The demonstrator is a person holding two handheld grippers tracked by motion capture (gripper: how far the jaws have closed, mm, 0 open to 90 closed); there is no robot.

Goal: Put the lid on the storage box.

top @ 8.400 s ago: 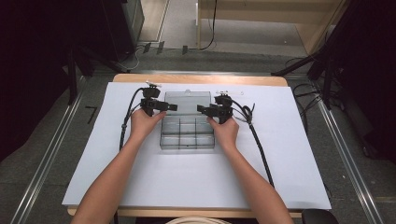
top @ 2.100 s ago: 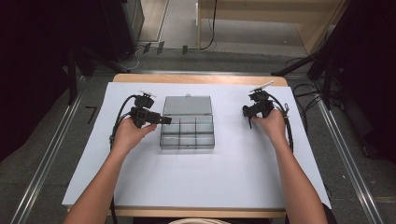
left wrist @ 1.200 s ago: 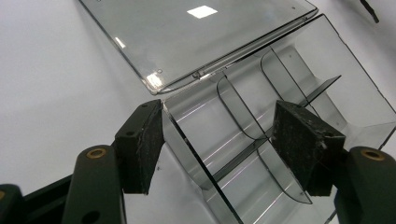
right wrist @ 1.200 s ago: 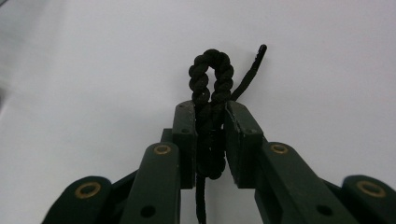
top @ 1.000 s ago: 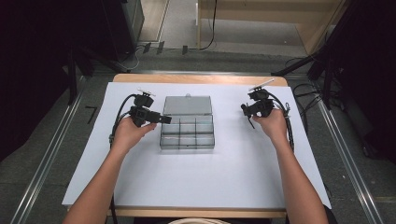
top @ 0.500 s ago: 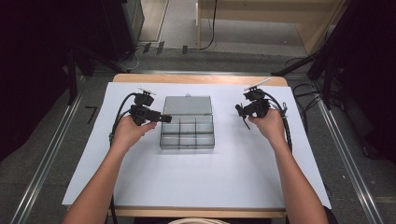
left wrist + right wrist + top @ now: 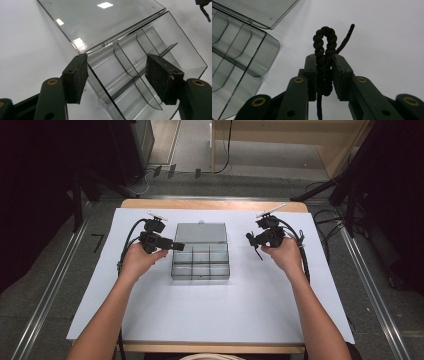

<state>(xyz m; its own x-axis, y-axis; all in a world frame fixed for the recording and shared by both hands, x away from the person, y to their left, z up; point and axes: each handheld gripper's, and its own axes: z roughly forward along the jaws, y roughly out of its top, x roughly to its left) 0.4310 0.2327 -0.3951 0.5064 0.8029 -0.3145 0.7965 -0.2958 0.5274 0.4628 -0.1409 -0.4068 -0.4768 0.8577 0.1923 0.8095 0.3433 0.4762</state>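
The clear plastic compartment box (image 7: 200,257) lies lid-open mid-table, left gripper (image 7: 116,75) spread astride its corner wall, while the right gripper (image 7: 324,76), beside it, pinches a black twisted cord (image 7: 324,42).

Black grippers with brass screws (image 7: 298,80), worn pads (image 7: 163,75) and trailing cables (image 7: 303,262).

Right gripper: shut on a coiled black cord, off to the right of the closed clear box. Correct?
Almost. The right gripper is shut on the black cord, right of the clear box, but the box is open: the high view shows its lid folded back flat, the compartments uncovered.
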